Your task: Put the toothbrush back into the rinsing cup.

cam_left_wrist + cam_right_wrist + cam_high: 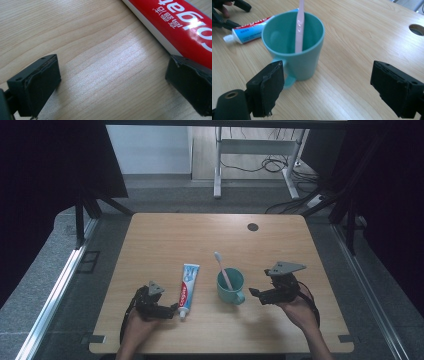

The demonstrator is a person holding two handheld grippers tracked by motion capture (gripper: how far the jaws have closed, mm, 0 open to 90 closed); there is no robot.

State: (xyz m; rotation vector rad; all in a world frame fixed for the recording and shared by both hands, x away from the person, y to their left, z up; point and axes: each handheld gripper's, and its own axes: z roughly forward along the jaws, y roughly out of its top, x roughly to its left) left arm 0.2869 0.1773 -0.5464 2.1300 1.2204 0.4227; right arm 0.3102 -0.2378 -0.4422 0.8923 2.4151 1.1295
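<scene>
A red, white and blue toothpaste tube (188,288) lies flat on the wooden table, cap toward the front edge. To its right stands a teal mug (230,286) with a pink toothbrush (223,270) leaning inside it. My left gripper (172,309) rests low just left of the tube's cap end, open. In the left gripper view its jaws (112,82) straddle bare wood, and the tube (180,22) runs past the right jaw. My right gripper (256,296) is open just right of the mug. In the right gripper view the mug (294,50) stands ahead of the left jaw, its handle beside it, with nothing between the jaws (329,87).
The table (165,240) has a round cable hole (253,227) at its far right. Dark curtains flank both sides, and a desk frame with cables stands on the floor beyond. Bare wood lies across the far half of the table.
</scene>
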